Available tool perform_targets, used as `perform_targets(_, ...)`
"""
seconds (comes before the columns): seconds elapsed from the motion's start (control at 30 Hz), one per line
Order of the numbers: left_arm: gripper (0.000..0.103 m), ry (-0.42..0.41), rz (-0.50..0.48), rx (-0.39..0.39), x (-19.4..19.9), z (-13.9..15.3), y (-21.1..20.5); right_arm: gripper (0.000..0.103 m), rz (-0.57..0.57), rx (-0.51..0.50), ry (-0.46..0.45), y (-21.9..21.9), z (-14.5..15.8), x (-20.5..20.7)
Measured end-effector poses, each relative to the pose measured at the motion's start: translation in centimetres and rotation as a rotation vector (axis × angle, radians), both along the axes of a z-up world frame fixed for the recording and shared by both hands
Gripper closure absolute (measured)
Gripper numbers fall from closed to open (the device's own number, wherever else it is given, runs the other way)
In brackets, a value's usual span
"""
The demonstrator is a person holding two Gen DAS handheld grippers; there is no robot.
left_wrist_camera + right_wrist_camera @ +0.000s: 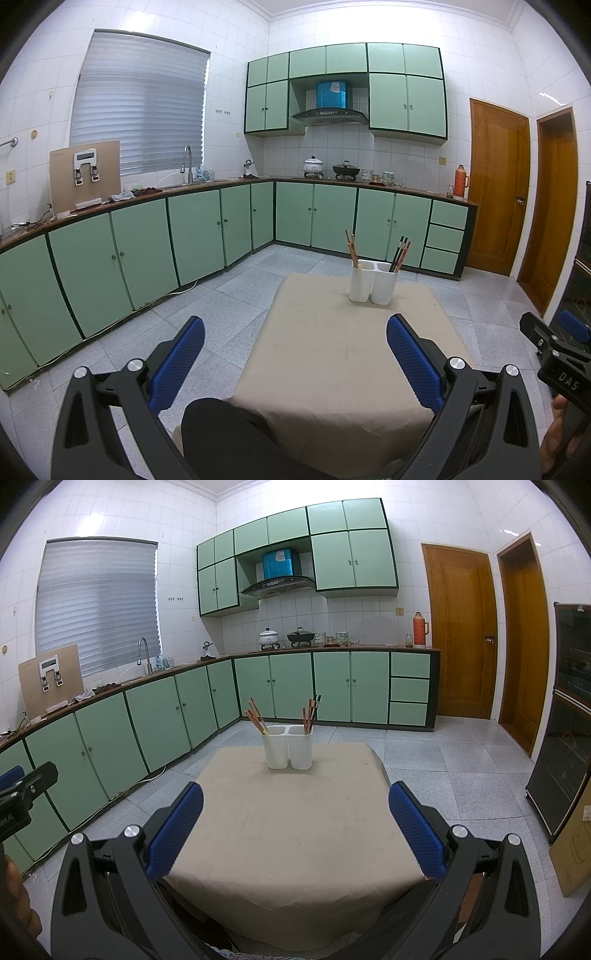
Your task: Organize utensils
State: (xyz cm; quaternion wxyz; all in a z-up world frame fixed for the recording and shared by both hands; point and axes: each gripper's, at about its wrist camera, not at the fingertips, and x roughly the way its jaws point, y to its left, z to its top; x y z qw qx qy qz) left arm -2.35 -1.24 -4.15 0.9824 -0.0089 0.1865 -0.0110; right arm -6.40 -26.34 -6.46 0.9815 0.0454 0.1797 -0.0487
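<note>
Meanwhile both claws — left [295, 354] and right [295, 827] — hung spread wide, holding nothing, above the table [288, 834], well short of the chopstick holder [288, 747].

A home kitchen: green cupboards [199, 232] run along white-tiled walls, with a sink tap [188, 162], pots on a stove [345, 170] under an extractor hood [330, 114], and wooden doors [498, 184].
</note>
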Motion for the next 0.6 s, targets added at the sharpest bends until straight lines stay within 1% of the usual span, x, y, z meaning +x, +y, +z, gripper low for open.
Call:
perform_targets(0.2,0.006,0.000,0.000,0.001,0.0,-0.1,-0.1,0.005,0.001,0.000,0.000,0.0,0.0,0.0)
perform_targets(0.6,0.006,-0.006,-0.002,-0.004,0.4,0.8,-1.3,0.005,0.000,0.002,0.000,-0.1,0.0,0.0)
